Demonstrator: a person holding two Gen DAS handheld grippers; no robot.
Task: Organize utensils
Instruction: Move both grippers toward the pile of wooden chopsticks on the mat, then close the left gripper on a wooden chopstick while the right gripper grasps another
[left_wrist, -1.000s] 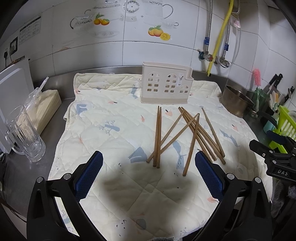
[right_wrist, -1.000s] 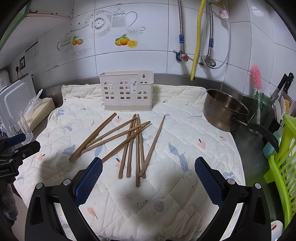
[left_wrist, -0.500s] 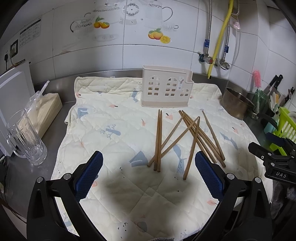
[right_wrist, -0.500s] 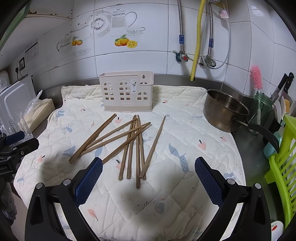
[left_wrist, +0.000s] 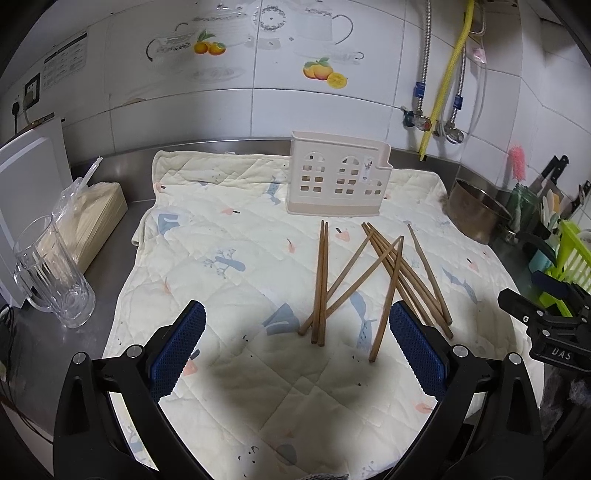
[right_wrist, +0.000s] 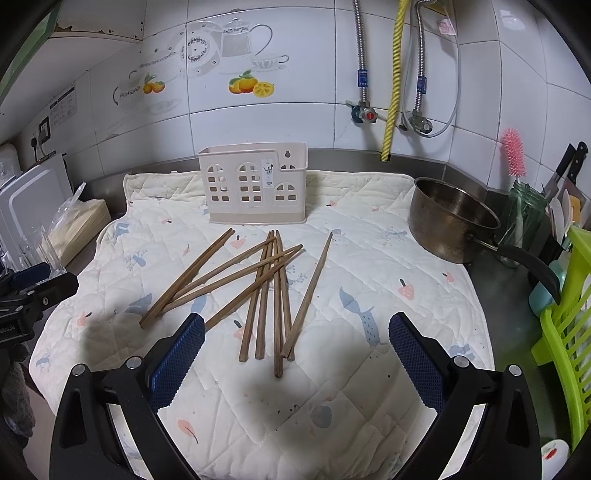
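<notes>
We see a round metal pot (right_wrist: 452, 219) beside a green plastic rack (right_wrist: 569, 325), and a clear glass jug (left_wrist: 51, 273) near a white board (left_wrist: 27, 166).

Legible text is scarce. White letters "DAS" stand on the black body of the right gripper (left_wrist: 541, 321), seen at the right edge of the left wrist view. A printed notice (left_wrist: 64, 70) on the wall tiles and a small sticker on the utensil holder (right_wrist: 254, 184) carry print too small to read.
</notes>
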